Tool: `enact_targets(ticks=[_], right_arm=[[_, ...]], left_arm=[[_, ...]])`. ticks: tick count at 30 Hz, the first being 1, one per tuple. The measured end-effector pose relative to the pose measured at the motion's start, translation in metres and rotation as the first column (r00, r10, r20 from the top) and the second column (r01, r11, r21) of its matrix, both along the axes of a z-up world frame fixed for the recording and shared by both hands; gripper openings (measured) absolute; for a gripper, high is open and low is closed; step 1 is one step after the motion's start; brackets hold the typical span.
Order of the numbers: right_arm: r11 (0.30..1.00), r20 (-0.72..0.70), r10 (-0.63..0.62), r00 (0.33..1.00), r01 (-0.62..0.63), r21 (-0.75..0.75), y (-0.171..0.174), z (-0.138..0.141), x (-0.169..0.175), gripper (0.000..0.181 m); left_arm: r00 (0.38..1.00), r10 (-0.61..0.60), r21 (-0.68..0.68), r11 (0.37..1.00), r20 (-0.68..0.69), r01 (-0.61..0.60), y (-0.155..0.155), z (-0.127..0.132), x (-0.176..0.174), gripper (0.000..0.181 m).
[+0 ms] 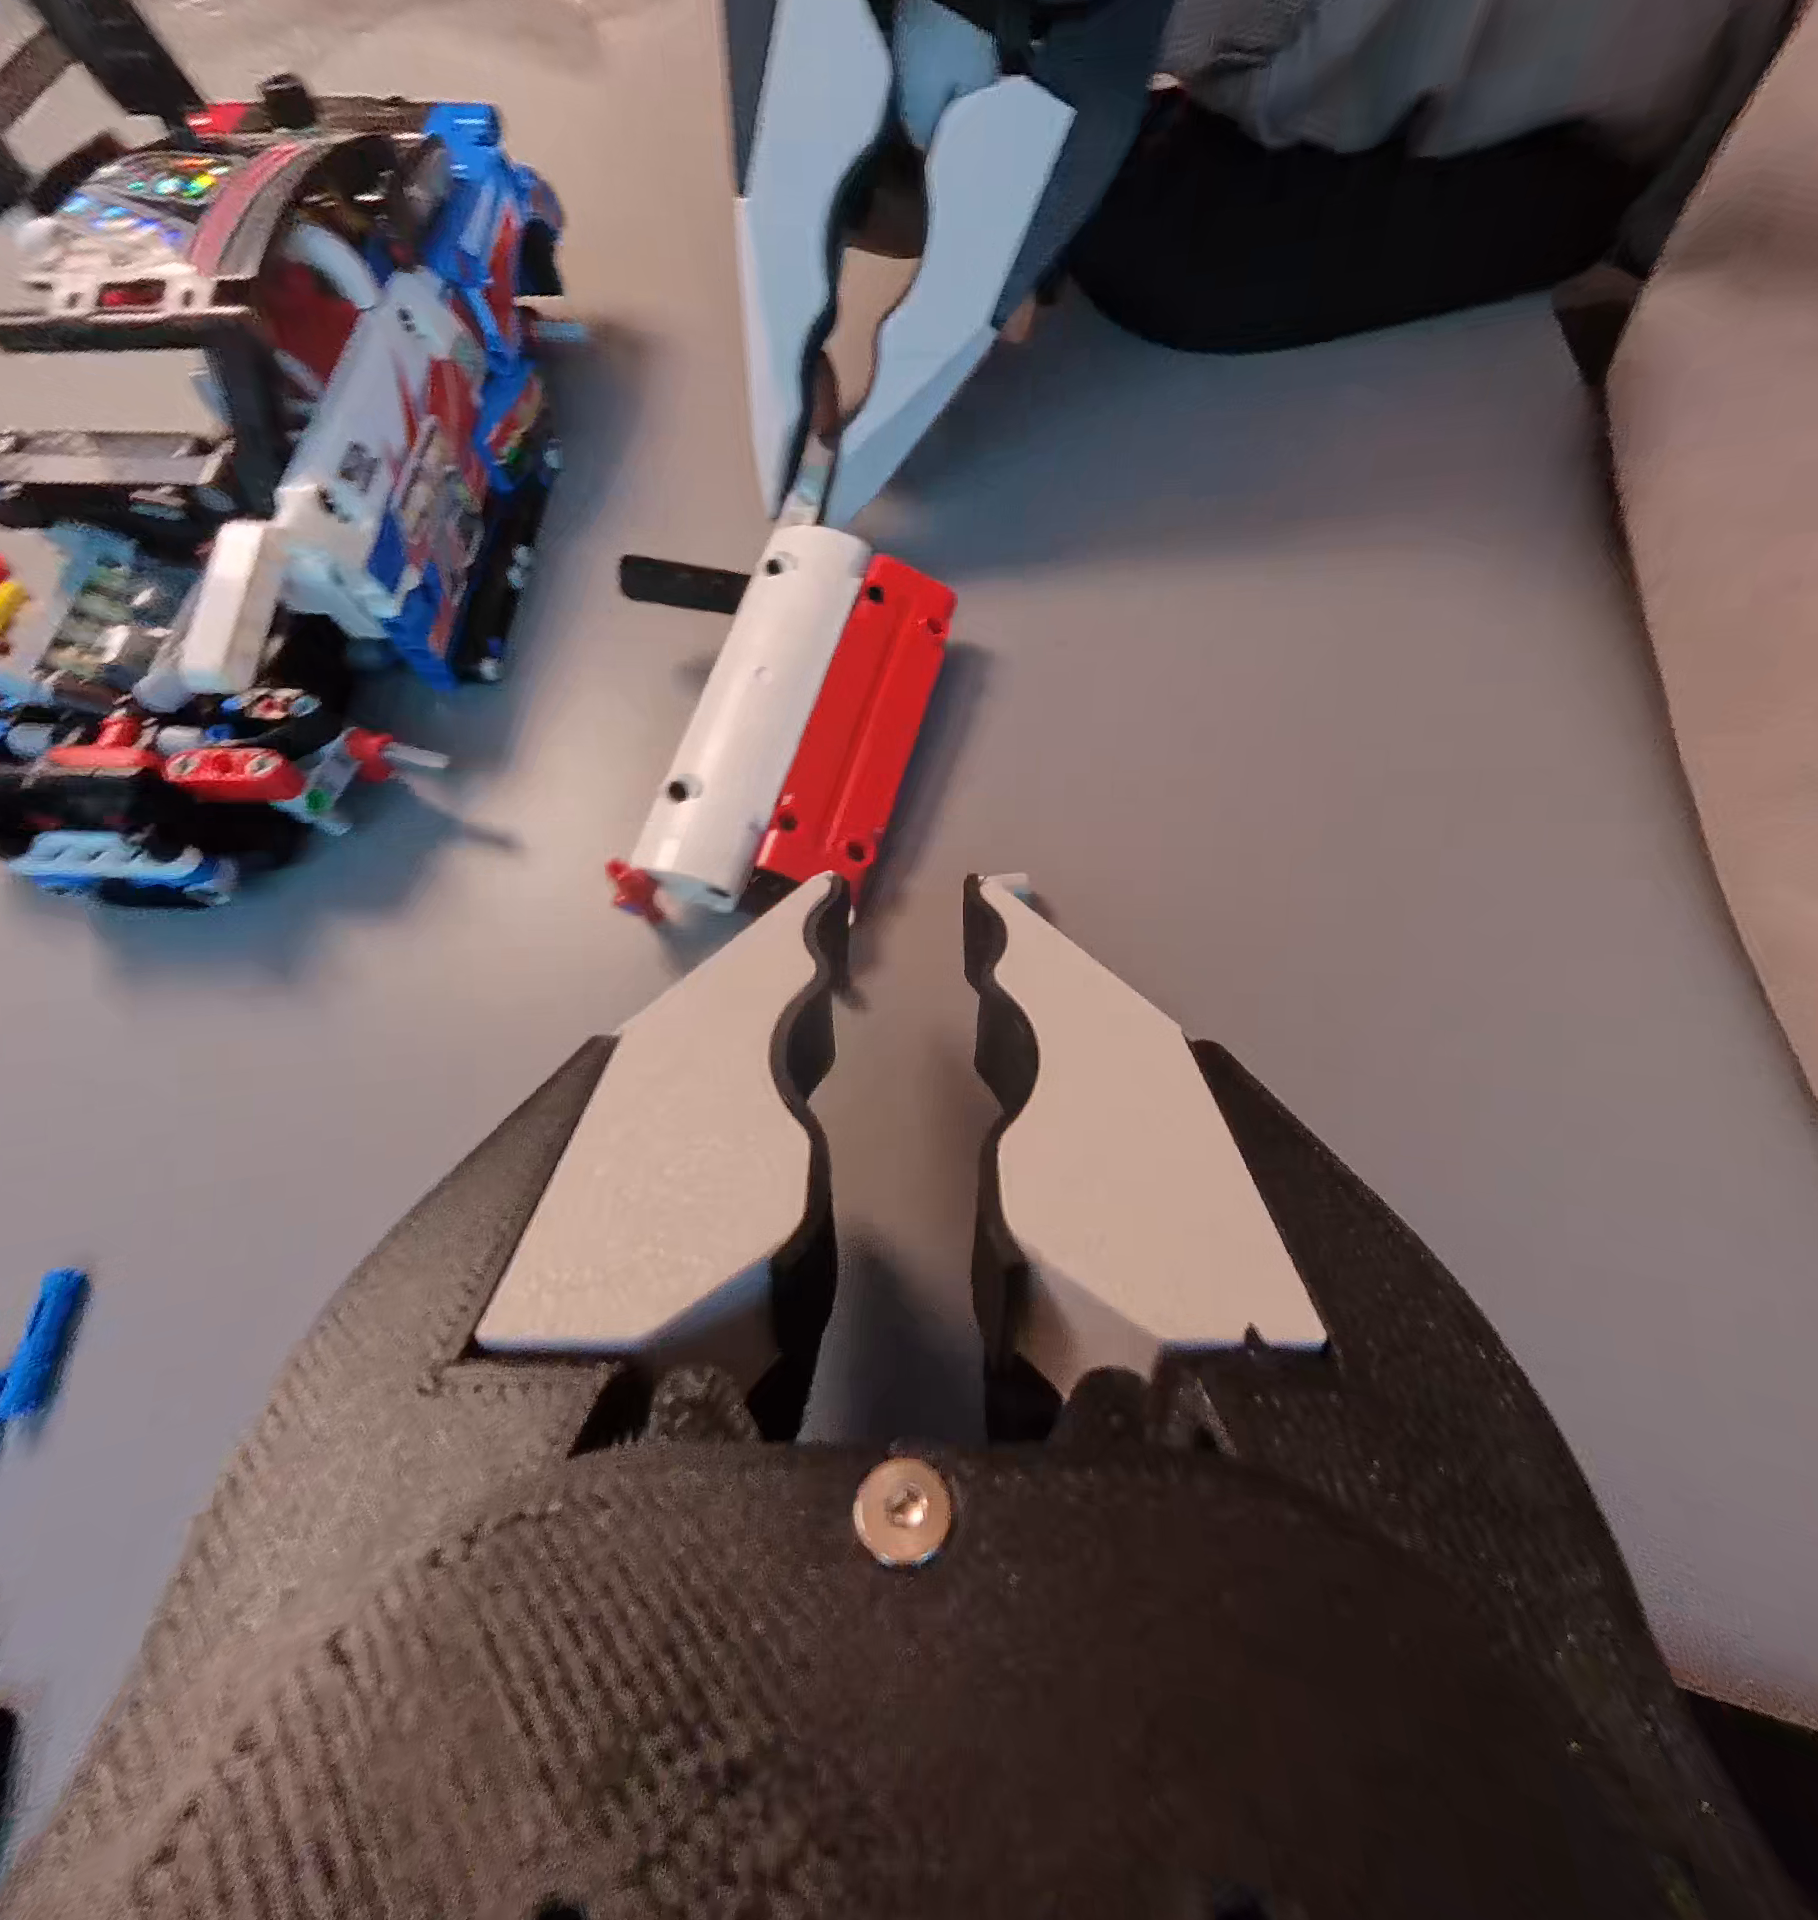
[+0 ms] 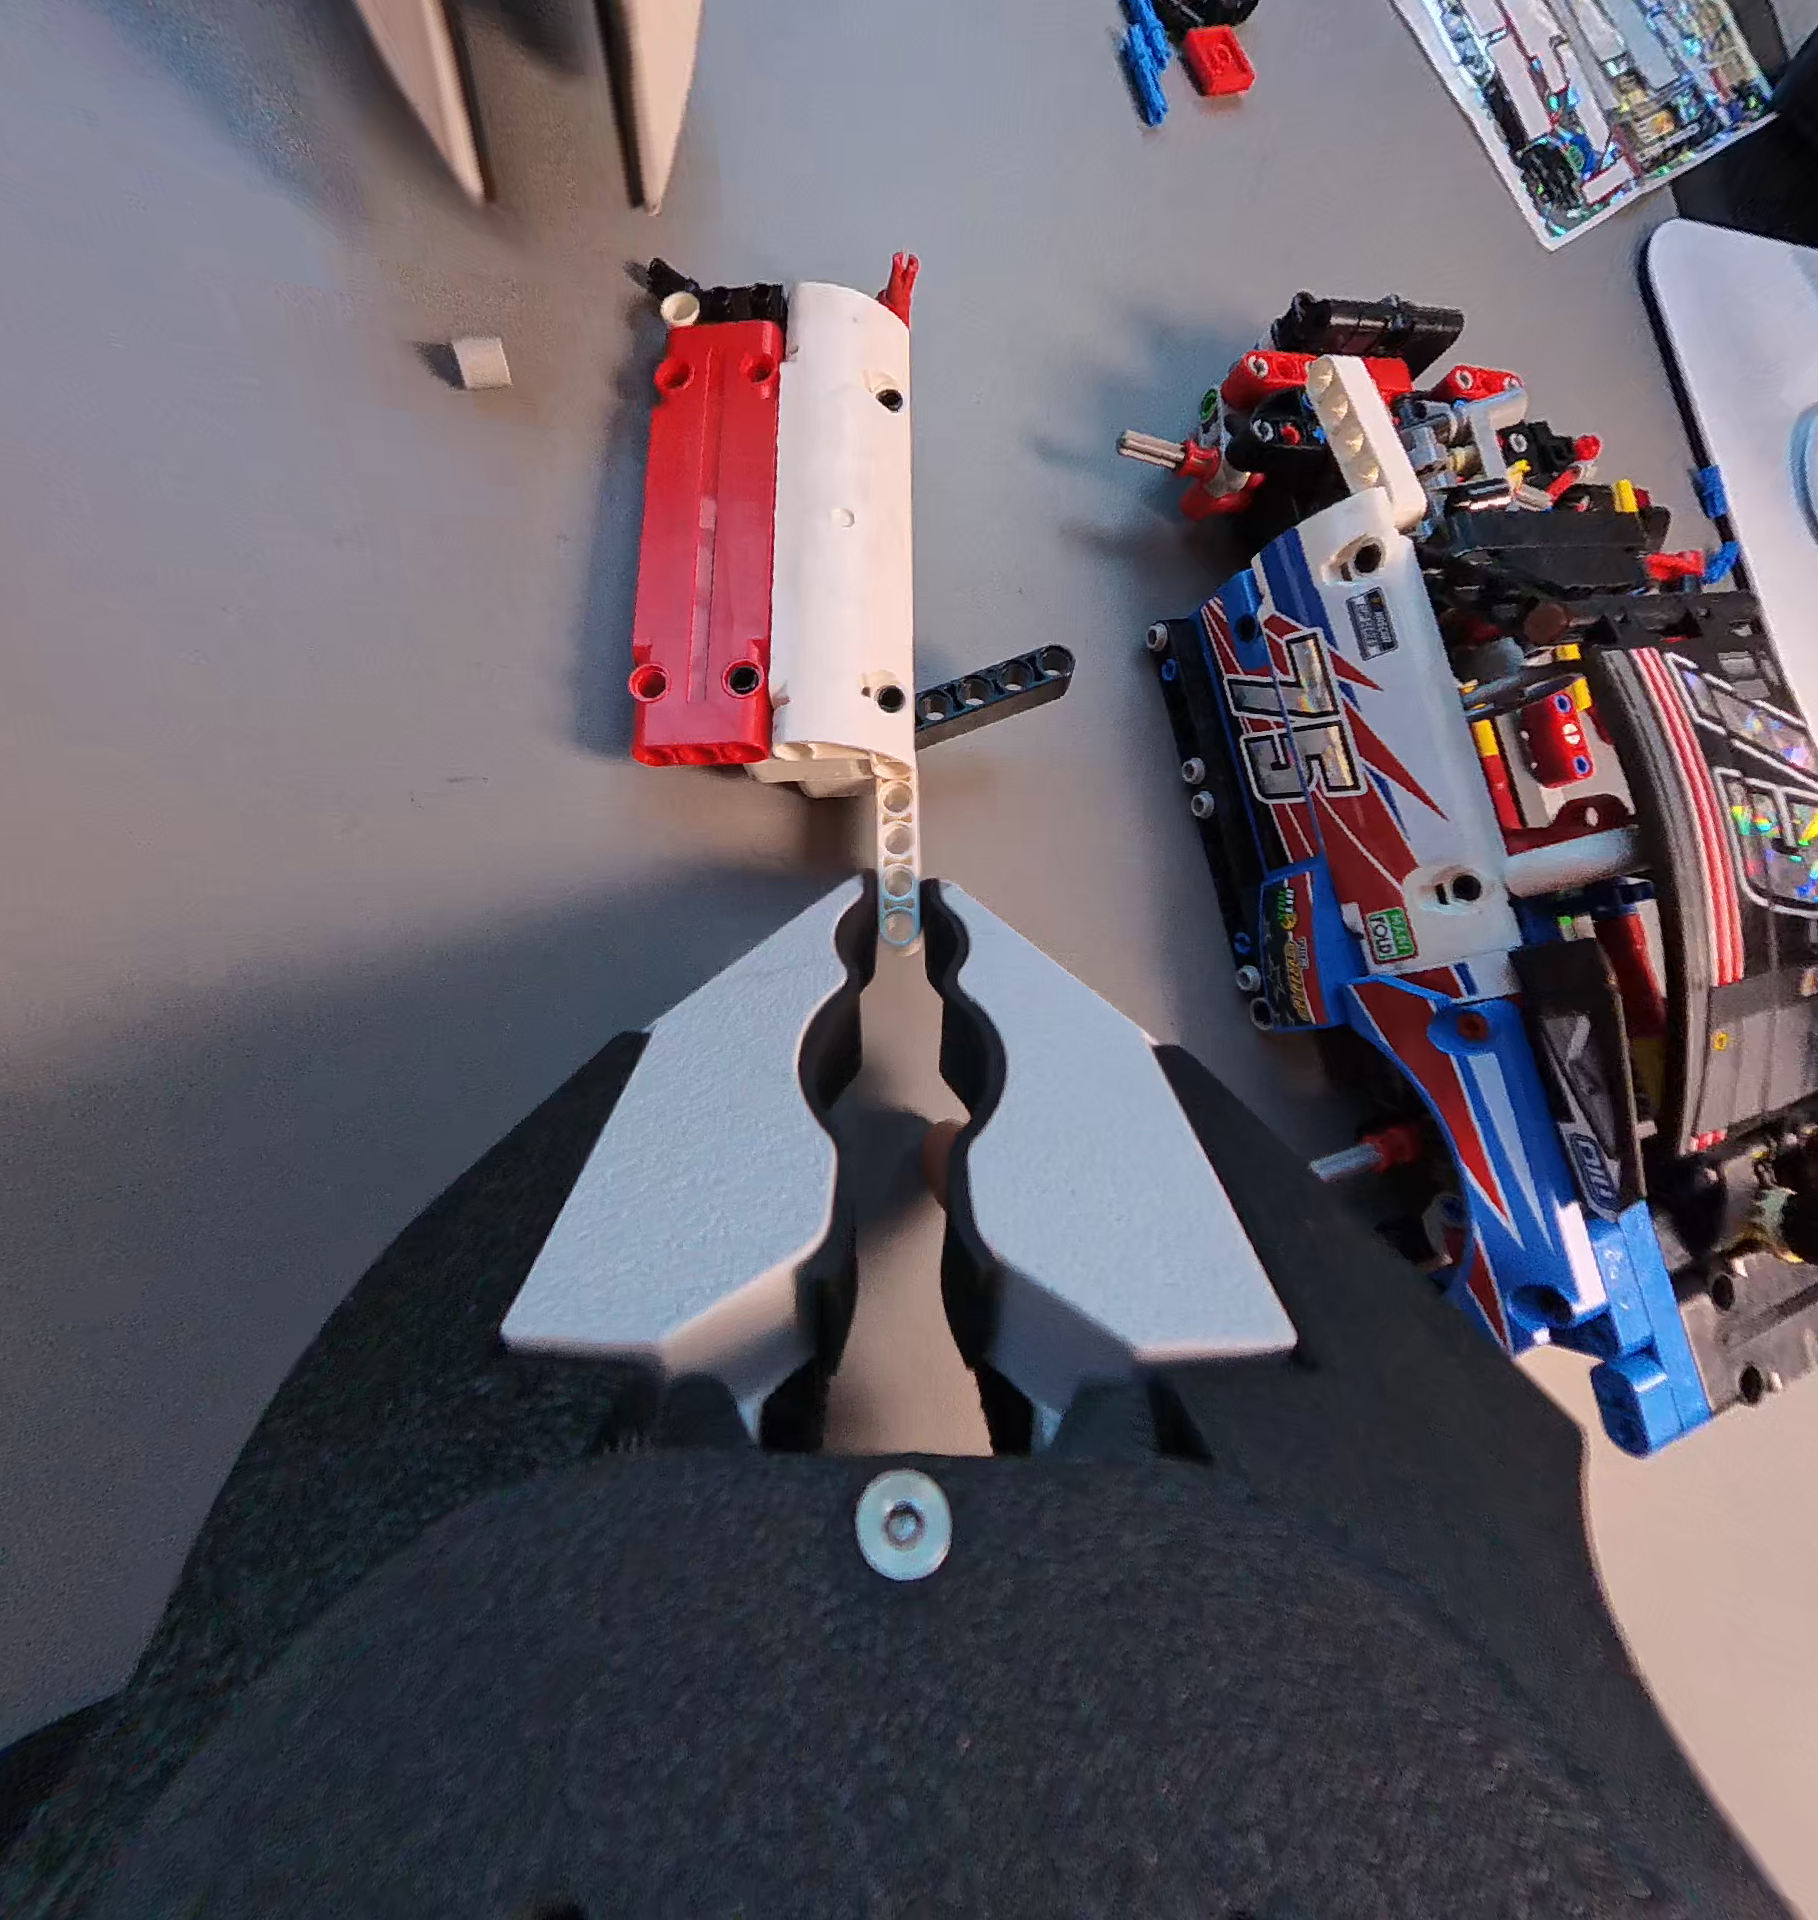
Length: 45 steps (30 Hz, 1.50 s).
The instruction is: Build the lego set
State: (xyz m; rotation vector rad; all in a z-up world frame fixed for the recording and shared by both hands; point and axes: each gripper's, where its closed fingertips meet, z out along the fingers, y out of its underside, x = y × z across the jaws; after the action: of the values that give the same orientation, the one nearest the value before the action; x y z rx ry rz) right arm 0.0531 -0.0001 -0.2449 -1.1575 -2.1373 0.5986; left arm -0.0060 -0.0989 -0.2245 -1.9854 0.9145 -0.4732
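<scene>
A red and white panel assembly lies flat on the grey table, with a black beam sticking out of its side. It also shows in the right wrist view. My right gripper is shut on the thin white beam that juts from the assembly's near end; it shows from the far side in the left wrist view. My left gripper is open and empty, its tips just at the assembly's opposite end. The large blue, red, white and black car model stands beside it.
A small white piece lies left of the assembly. Loose blue pins and a red brick lie at the edges. A sticker sheet and a white tray are at the right. A person's clothing is beyond the table. My right fingertips sit around 12 cm from my left ones.
</scene>
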Motion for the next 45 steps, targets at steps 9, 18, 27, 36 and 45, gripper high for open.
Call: enact_targets(ticks=[9, 18, 27, 36, 45], right_arm=[[0.982, 0.064, 0.138, 0.988, -0.145, 0.124, 0.019, -0.002, -0.005, 0.005], [0.946, 0.105, 0.259, 0.960, -0.274, 0.175, 0.030, -0.002, -0.016, 0.005], [0.972, 0.065, 0.166, 0.984, -0.175, 0.156, 0.055, 0.008, -0.009, 0.018], [0.977, -0.175, 0.159, 0.972, -0.180, -0.114, -0.005, 0.059, -0.006, 0.018], [0.943, -0.136, 0.270, 0.953, -0.290, -0.161, -0.067, 0.035, -0.011, 0.019]], left_arm=[[0.982, 0.128, -0.021, 0.991, -0.142, -0.132, 0.015, -0.022, -0.024, 0.022], [0.977, 0.102, -0.002, 0.995, -0.186, -0.104, 0.014, -0.023, -0.017, 0.009], [0.973, 0.102, 0.012, 0.995, -0.206, -0.101, 0.015, -0.023, -0.020, 0.000], [0.984, 0.177, 0.021, 0.984, 0.004, -0.177, 0.020, 0.008, -0.030, 0.000], [0.990, 0.129, -0.048, 0.990, -0.053, -0.132, 0.010, -0.012, -0.022, 0.018]])
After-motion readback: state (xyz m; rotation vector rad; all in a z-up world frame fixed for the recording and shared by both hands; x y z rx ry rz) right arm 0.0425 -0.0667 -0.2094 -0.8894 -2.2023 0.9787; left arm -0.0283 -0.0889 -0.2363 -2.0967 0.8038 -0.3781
